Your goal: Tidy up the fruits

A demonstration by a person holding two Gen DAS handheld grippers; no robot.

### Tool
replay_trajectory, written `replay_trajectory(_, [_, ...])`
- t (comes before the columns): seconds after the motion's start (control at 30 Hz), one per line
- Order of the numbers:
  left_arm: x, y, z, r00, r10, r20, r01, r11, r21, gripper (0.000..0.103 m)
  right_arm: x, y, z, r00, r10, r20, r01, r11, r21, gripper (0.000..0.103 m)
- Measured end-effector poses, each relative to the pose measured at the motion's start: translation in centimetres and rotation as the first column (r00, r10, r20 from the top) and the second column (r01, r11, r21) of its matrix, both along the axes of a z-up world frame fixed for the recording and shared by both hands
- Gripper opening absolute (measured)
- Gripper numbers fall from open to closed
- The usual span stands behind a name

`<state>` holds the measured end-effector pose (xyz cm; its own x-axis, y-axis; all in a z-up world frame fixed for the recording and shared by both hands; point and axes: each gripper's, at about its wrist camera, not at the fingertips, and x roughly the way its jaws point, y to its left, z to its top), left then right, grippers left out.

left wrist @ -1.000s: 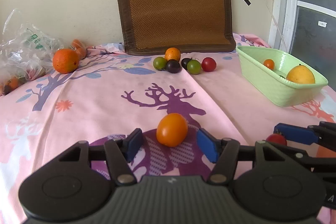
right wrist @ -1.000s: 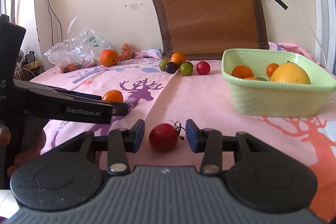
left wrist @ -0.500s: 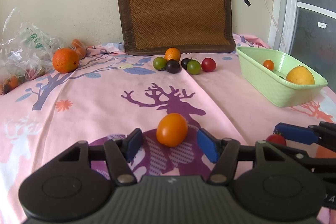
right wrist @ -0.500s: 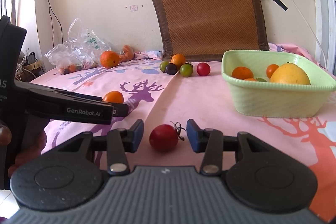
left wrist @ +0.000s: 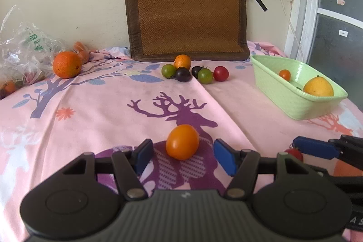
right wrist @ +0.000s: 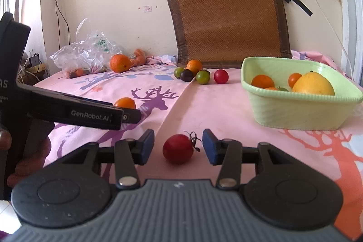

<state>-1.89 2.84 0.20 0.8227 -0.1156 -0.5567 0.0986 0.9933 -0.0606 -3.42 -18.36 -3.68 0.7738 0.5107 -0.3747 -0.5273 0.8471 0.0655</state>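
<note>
My left gripper (left wrist: 182, 157) is open, its blue pads either side of an orange tomato (left wrist: 182, 141) lying on the pink deer-print cloth, with gaps on both sides. My right gripper (right wrist: 178, 146) is open around a red tomato (right wrist: 178, 148) with a dried stem, not touching it. A light green basket (right wrist: 297, 111) at the right holds a yellow fruit (right wrist: 313, 84) and small orange fruits. It also shows in the left wrist view (left wrist: 283, 87). A cluster of small green, dark and red tomatoes (left wrist: 195, 74) lies by the far mat.
A brown woven mat (left wrist: 186, 13) leans on the back wall. A large orange (left wrist: 67, 64) and a plastic bag (left wrist: 20, 53) sit at the far left. The left gripper's body (right wrist: 74, 112) shows at the left of the right wrist view.
</note>
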Motion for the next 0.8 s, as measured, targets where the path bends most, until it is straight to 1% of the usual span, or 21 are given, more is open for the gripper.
replay_trajectory(0.17, [0.6, 0.4, 0.2, 0.999, -0.038, -0.017, 0.036, 0.998, -0.057, 0.061, 0.0, -0.2, -0.3, 0.999, 0.000, -0.035, 0.000, 1.000, -0.003, 0.050])
replay_trajectory(0.27, [0.9, 0.3, 0.0, 0.999, -0.030, -0.019, 0.029, 0.998, -0.048, 0.059, 0.0, -0.2, -0.4, 0.999, 0.000, -0.034, -0.001, 1.000, -0.026, 0.050])
replay_trajectory(0.3, [0.9, 0.1, 0.0, 1.000, -0.027, -0.016, 0.026, 0.999, -0.035, 0.053, 0.0, -0.1, -0.4, 1.000, -0.002, -0.030, 0.001, 0.999, -0.038, 0.047])
replay_trajectory(0.33, [0.8, -0.1, -0.1, 1.000, -0.026, -0.012, 0.026, 0.999, -0.021, 0.048, -0.1, -0.1, -0.5, 1.000, -0.006, -0.023, 0.005, 0.999, -0.049, 0.037])
replay_trajectory(0.37, [0.7, -0.2, -0.1, 1.000, -0.028, -0.009, 0.028, 1.000, -0.014, 0.036, 0.0, -0.2, -0.5, 1.000, -0.006, -0.022, 0.005, 0.999, -0.054, 0.033])
replay_trajectory(0.4, [0.7, -0.1, -0.1, 0.999, -0.035, -0.008, 0.035, 0.999, -0.016, 0.030, 0.1, -0.3, -0.5, 1.000, -0.005, -0.026, 0.003, 0.999, -0.047, 0.033])
replay_trajectory(0.47, [0.7, 0.0, 0.0, 0.999, -0.050, -0.010, 0.050, 0.998, -0.033, 0.030, 0.2, -0.9, -0.3, 1.000, -0.015, -0.025, 0.015, 1.000, -0.024, 0.033])
replay_trajectory(0.5, [0.8, 0.1, 0.1, 0.998, -0.060, -0.013, 0.059, 0.997, -0.055, 0.029, 0.2, -1.2, -0.1, 1.000, -0.023, -0.014, 0.023, 1.000, -0.011, 0.033])
replay_trajectory(0.57, [1.1, 0.0, 0.9, 0.995, -0.101, -0.005, 0.099, 0.986, -0.136, 0.029, 0.3, -2.2, 1.0, 0.999, -0.038, 0.030, 0.037, 0.999, 0.027, 0.033])
replay_trajectory(0.6, [1.4, -0.4, 1.6, 0.993, -0.120, 0.011, 0.120, 0.981, -0.155, 0.029, 0.4, -2.7, 1.6, 0.997, -0.054, 0.056, 0.052, 0.998, 0.043, 0.033])
replay_trajectory(0.7, [3.0, -2.8, 4.3, 0.978, -0.195, 0.076, 0.205, 0.966, -0.156, 0.030, 1.3, -4.7, 3.3, 0.982, -0.141, 0.123, 0.132, 0.988, 0.080, 0.033])
replay_trajectory(0.8, [5.7, -6.1, 6.4, 0.957, -0.275, 0.093, 0.287, 0.941, -0.177, 0.030, 3.1, -6.3, 4.0, 0.967, -0.225, 0.123, 0.214, 0.972, 0.093, 0.033])
